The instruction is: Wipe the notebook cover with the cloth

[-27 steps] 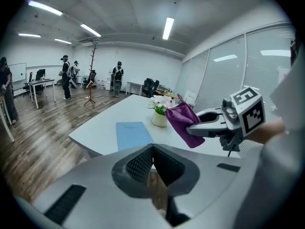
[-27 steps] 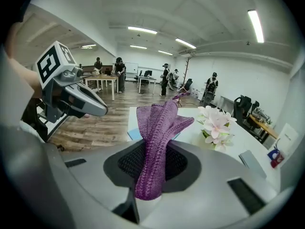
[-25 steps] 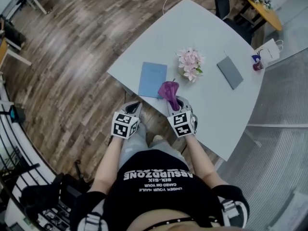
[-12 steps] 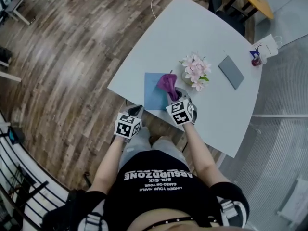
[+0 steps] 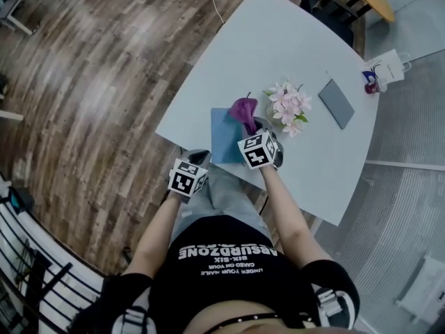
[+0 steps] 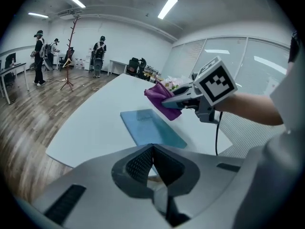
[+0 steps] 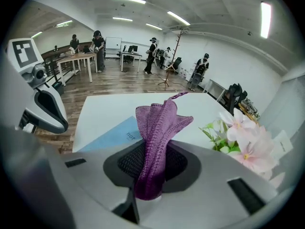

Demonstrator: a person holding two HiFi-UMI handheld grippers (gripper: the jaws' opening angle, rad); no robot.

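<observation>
A light blue notebook (image 5: 224, 134) (image 6: 151, 127) (image 7: 113, 135) lies flat near the front edge of the white table (image 5: 292, 40). My right gripper (image 5: 259, 132) (image 7: 155, 175) hovers above the notebook's right side, shut on a purple knitted cloth (image 5: 243, 110) (image 7: 157, 128) (image 6: 162, 99) that sticks out forward from its jaws. My left gripper (image 5: 197, 160) (image 6: 153, 168) hangs off the table's front edge, left of and below the notebook, shut with nothing between its jaws.
A bunch of pink flowers (image 5: 290, 108) (image 7: 243, 137) stands just right of the notebook. A dark grey notebook (image 5: 336, 103) and a white paper bag (image 5: 389, 67) lie further right. Wooden floor surrounds the table; several people (image 6: 40, 56) stand far off.
My right gripper has carried the purple cloth forward from the table's front edge to over the blue notebook. My left gripper has stayed off the table edge.
</observation>
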